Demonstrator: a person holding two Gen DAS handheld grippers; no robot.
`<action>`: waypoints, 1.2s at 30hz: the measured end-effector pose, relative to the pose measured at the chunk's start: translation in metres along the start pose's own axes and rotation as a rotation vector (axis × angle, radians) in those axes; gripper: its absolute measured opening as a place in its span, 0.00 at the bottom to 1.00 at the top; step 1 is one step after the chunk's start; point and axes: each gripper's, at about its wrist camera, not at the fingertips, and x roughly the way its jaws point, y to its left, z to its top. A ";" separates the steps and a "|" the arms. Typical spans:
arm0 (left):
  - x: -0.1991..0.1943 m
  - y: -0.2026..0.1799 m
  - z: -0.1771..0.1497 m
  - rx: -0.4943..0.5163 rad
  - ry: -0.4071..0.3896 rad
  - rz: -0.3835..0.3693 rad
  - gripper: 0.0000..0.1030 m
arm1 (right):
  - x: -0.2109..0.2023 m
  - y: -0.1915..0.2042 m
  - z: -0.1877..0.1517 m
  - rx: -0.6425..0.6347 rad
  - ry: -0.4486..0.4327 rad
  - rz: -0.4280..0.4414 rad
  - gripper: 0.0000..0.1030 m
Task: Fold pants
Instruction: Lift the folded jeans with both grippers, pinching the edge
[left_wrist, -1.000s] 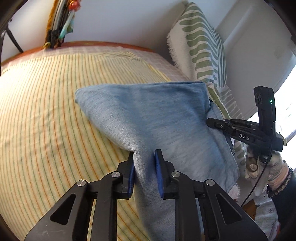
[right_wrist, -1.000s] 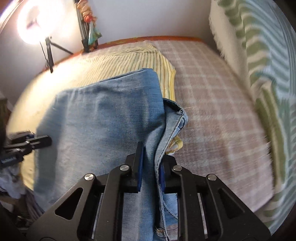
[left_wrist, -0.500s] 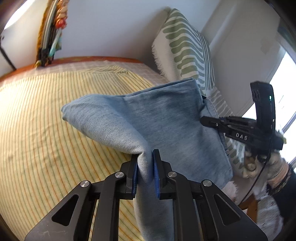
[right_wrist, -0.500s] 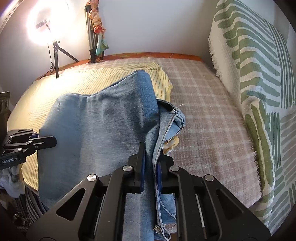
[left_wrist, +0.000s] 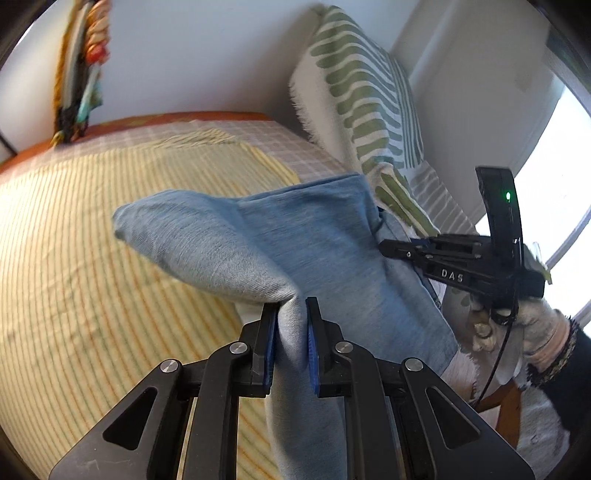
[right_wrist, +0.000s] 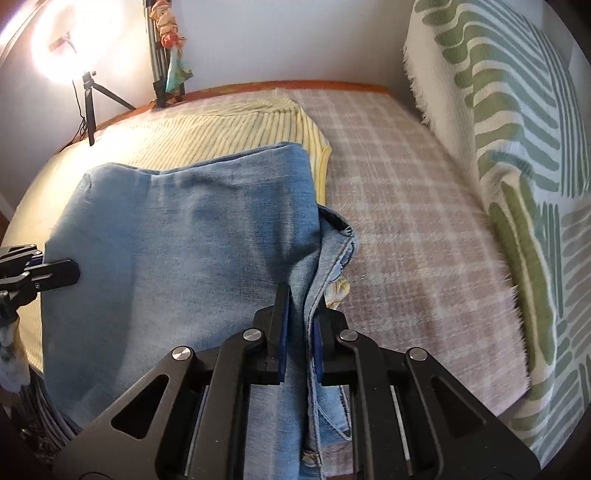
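The light blue denim pants (left_wrist: 314, 243) are folded over and held up above the bed between both grippers. My left gripper (left_wrist: 291, 314) is shut on the pants' left edge; cloth hangs down between its fingers. My right gripper (right_wrist: 303, 306) is shut on the right edge, where the waistband and seams (right_wrist: 340, 236) bunch. In the right wrist view the pants (right_wrist: 177, 236) spread wide to the left, reaching the left gripper (right_wrist: 70, 273). The right gripper also shows in the left wrist view (left_wrist: 388, 248).
The bed carries a yellow striped sheet (left_wrist: 92, 240) and a pink plaid blanket (right_wrist: 406, 221). A white and green patterned throw (right_wrist: 517, 110) stands at the right. A ring light on a tripod (right_wrist: 62, 51) stands at the back left by the wall.
Both grippers have lifted the pants higher off the bed. The left edge has come up and in, and the cloth has bunched more toward the middle.
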 end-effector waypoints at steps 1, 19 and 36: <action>0.001 -0.002 0.001 0.005 -0.001 -0.005 0.12 | -0.002 -0.003 0.000 0.008 -0.006 0.002 0.08; -0.001 0.037 -0.022 -0.043 0.059 0.034 0.13 | 0.015 -0.061 0.057 0.146 -0.143 0.358 0.65; 0.014 0.044 -0.023 -0.049 0.088 0.045 0.15 | 0.089 -0.061 0.052 0.134 0.087 0.722 0.72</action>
